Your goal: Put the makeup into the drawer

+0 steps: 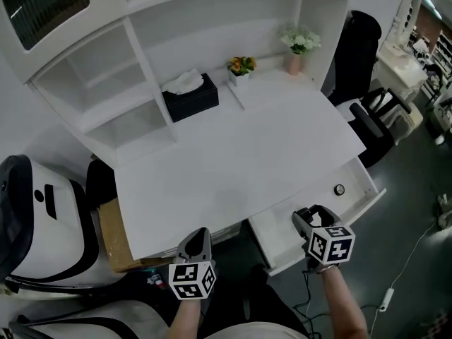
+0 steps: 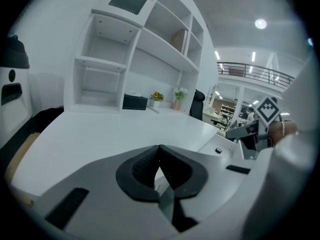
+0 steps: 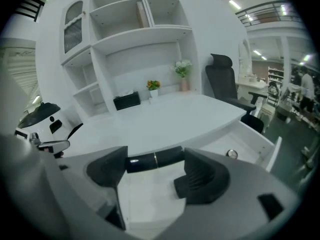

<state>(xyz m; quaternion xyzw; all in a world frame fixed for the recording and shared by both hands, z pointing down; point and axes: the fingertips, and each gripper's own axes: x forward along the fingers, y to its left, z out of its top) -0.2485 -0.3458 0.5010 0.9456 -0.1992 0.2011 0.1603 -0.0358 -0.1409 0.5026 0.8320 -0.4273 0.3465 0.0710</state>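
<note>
- The makeup (image 3: 150,160) is a glossy dark cylinder with a thin gold band, clamped end to end in the right gripper (image 3: 154,171) (ribbed black pads), low centre, over the open white drawer (image 1: 368,190).
- The left gripper (image 2: 160,167) has its jaws shut and empty at the smooth white desk's (image 1: 233,154) front edge, lower left.

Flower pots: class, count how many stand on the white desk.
2. The pot of orange flowers stands at the back of the desk, right of the black tissue box; the pot of white flowers stands further right. None seems hidden.
</note>
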